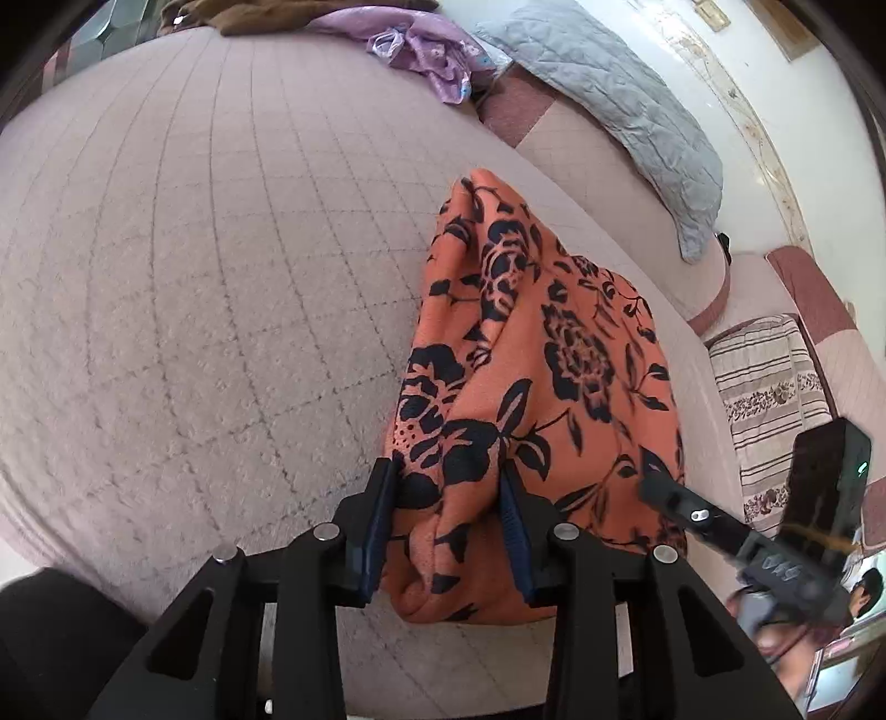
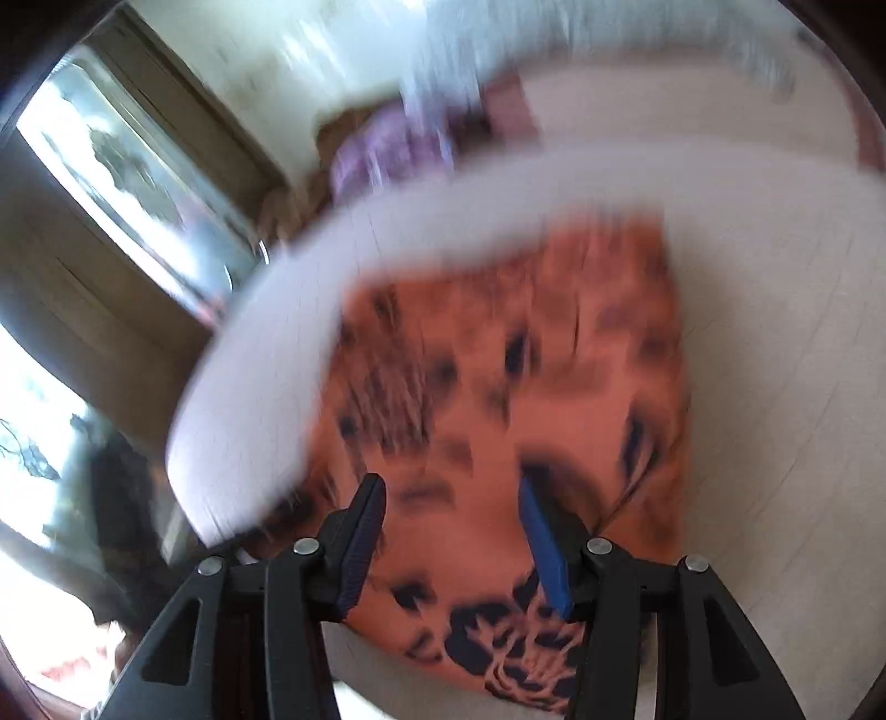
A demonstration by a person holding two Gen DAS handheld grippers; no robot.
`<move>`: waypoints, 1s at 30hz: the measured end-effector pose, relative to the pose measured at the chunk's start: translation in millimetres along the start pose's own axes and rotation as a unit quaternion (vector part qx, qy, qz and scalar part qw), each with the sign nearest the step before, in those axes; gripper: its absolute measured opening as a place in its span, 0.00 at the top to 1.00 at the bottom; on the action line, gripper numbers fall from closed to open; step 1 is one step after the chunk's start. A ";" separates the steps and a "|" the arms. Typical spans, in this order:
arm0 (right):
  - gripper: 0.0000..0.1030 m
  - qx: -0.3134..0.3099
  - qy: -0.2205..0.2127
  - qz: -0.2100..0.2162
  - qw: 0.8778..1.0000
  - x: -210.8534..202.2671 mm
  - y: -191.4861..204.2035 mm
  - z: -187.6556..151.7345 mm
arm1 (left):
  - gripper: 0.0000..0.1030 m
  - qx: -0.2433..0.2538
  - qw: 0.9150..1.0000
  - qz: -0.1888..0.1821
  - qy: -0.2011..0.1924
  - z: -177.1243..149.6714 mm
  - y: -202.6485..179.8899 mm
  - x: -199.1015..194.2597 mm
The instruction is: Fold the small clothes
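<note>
An orange garment with a dark floral print lies bunched on the pale pink quilted bed. My left gripper is open, its jaws set on either side of the near end of the cloth, which bulges between them. The right gripper shows at the garment's right edge in the left wrist view. The right wrist view is motion-blurred: my right gripper is open above the orange garment, fingers wide apart and nothing pinched.
A purple cloth and a brown one lie at the bed's far edge. A grey quilted pillow rests on the pink headboard. A striped blanket lies at right. A window is at left.
</note>
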State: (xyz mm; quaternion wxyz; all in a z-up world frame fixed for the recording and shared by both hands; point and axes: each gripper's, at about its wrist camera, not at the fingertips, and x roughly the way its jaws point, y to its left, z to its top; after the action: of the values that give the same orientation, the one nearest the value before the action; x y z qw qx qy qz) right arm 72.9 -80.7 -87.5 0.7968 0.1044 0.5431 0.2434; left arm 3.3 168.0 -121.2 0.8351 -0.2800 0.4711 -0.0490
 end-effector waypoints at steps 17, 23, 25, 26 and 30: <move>0.41 0.007 -0.012 0.016 1.000 0.1 -0.6 -6.0 | 0.80 0.047 0.998 0.015 0.042 86.6 -21.7 77.7; 0.41 0.000 -0.012 0.022 1.000 0.7 -1.6 -6.4 | 0.80 0.045 0.999 0.016 0.023 80.5 -23.4 62.8; 0.41 0.000 -0.013 0.022 1.000 -0.1 -2.4 -7.6 | 0.80 0.064 0.997 0.040 0.005 72.2 -33.1 46.4; 0.41 0.001 -0.015 0.023 1.000 -0.9 -2.8 -8.0 | 0.77 0.071 0.996 0.048 -0.003 68.6 -37.6 41.0; 0.39 0.007 -0.014 0.022 1.000 -2.6 -2.3 -8.2 | 0.66 0.098 0.992 0.079 -0.024 49.5 -49.2 18.5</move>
State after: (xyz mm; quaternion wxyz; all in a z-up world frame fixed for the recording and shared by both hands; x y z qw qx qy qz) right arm 65.2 -84.8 -89.5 0.7981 0.1255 0.5311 0.2555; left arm 62.8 141.2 -90.2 0.8708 -0.1602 0.4644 -0.0221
